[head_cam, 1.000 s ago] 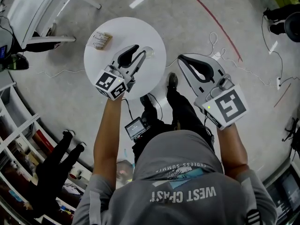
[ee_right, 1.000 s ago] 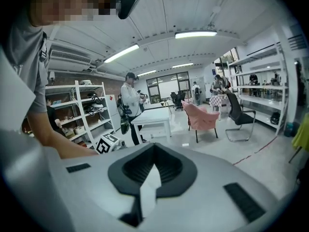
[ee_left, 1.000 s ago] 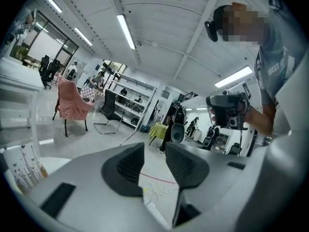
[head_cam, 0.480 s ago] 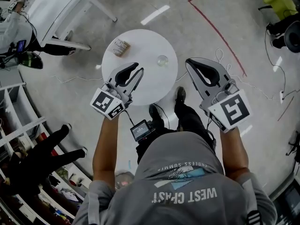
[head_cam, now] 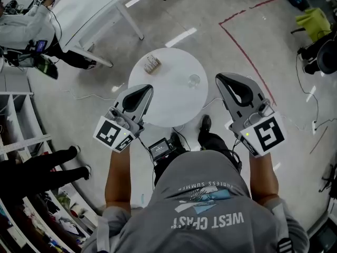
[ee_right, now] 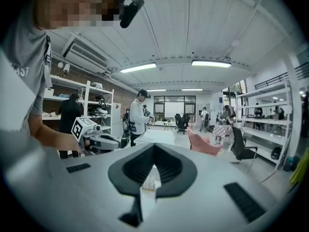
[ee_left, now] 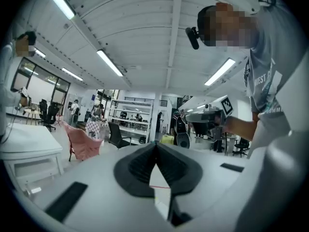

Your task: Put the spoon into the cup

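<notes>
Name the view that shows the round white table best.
The head view: it looks down on nearly the whole round table, with the clear cup on it. The left and right gripper views point across the room and show nothing of it.

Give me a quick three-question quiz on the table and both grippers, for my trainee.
1. True or false: the left gripper holds a spoon.
2. Which lies nearer the right gripper: A) the clear cup, B) the small brown pack?
3. Fill in: cup and pack stand on a round white ____.
Key: 1 false, its jaws are shut on nothing; 2 A; 3 table.
</notes>
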`<action>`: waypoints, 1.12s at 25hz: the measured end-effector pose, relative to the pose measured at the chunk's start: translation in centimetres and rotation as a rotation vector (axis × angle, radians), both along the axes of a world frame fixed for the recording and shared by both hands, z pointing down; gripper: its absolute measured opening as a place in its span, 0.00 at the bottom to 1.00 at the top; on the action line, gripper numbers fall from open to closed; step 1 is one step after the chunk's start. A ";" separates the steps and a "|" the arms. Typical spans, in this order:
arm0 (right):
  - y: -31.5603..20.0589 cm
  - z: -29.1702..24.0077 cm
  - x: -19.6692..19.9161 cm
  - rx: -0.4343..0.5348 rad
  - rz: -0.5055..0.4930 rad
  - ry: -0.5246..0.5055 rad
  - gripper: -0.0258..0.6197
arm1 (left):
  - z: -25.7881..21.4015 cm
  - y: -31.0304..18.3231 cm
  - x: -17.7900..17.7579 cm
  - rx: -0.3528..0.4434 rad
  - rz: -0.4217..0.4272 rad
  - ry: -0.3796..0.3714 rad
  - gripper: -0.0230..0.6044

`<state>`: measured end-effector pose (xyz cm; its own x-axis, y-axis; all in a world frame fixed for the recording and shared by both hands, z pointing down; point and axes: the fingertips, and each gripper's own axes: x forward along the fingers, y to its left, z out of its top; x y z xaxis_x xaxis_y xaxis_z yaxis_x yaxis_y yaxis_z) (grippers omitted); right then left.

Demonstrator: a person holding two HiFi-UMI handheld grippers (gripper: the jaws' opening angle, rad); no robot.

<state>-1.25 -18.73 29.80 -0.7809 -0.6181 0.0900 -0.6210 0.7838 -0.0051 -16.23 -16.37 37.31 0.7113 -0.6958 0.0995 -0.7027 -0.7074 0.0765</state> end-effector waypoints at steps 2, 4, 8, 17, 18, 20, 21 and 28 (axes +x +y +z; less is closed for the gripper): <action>0.6 -0.4 0.1 0.006 -0.003 0.029 0.04 | -1.5 0.8 -0.6 0.027 -0.004 -0.017 0.04; 1.3 -0.4 0.3 0.006 -0.011 0.077 0.04 | -2.8 1.4 -1.3 0.047 -0.011 -0.035 0.04; 2.3 -2.3 -0.4 0.053 -0.024 0.067 0.04 | -5.2 2.7 -2.6 0.075 -0.030 -0.051 0.04; 4.5 -6.7 -2.6 0.163 -0.035 -0.012 0.04 | -10.4 5.9 -4.0 0.194 -0.051 -0.057 0.04; 4.6 -6.9 -2.7 0.172 -0.038 -0.013 0.04 | -10.7 6.2 -4.1 0.204 -0.052 -0.061 0.04; 5.1 -7.2 -2.7 0.186 -0.040 -0.009 0.04 | -11.3 6.7 -4.2 0.222 -0.058 -0.069 0.04; 5.3 -7.4 -2.6 0.194 -0.038 -0.007 0.04 | -11.6 7.1 -4.2 0.229 -0.063 -0.070 0.04; 7.2 -8.3 -2.5 0.238 -0.028 0.009 0.04 | -12.4 9.0 -4.9 0.287 -0.069 -0.097 0.04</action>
